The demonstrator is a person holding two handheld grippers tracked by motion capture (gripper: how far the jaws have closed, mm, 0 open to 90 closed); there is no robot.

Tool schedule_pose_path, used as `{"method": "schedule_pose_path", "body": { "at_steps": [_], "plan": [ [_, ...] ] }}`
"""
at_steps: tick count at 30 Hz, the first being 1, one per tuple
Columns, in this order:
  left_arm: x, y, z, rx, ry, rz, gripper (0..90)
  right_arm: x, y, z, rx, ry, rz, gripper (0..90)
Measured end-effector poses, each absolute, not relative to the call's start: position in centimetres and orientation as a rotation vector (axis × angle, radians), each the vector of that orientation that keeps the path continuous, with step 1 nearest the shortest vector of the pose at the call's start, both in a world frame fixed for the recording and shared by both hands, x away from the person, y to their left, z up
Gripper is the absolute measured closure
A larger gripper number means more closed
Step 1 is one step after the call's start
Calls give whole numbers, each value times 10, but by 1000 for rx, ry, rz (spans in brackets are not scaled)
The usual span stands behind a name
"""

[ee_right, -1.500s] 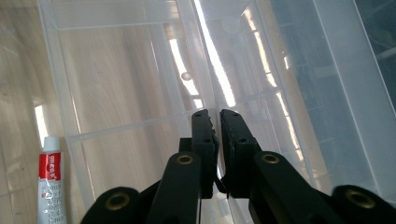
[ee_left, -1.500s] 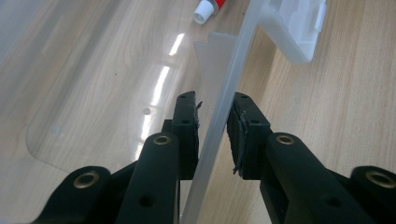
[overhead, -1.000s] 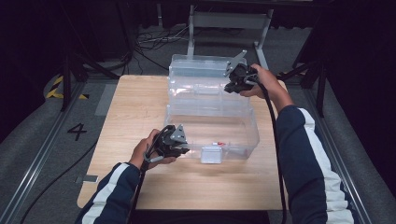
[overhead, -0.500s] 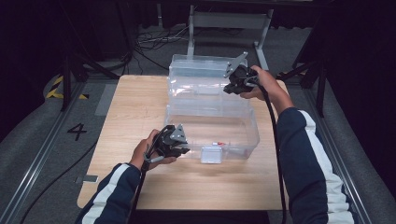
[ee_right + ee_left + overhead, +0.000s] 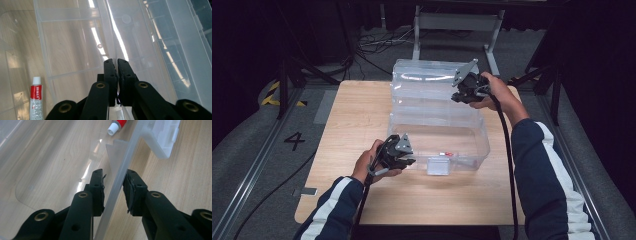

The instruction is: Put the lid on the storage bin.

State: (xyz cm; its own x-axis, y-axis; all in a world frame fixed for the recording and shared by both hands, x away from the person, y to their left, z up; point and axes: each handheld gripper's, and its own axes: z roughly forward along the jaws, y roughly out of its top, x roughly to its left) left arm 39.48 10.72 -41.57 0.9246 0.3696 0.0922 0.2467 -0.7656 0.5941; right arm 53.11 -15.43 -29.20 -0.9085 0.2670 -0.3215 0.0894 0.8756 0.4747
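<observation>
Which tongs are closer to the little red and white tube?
Left. The left tongs straddle the bin's near wall beside the tube; the right tongs are at the far edge.

From above the person's side, the high view looks forward and down on the whole table (image 5: 362, 110), while both gripper views look very close along their jaws and share the clear box (image 5: 437, 135) with its red tube (image 5: 36, 101).

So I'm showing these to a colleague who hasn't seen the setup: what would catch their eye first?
Probably the clear plastic bin in the middle of the wooden table, with its lid raised at the far side. The right hand-held gripper pinches the lid's edge, while the left hand-held gripper straddles the bin's near wall, jaws just opening. A small red-and-white tube lies inside the bin.
</observation>
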Motion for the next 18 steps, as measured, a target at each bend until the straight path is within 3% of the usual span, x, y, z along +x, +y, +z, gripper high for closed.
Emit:
{"method": "schedule_pose_path", "body": {
  "at_steps": [18],
  "plan": [
    [395, 107, -416, 2480, 441, 272, 701, 504, -158, -289, 225, 2645, 686, 869]
  ]
}}
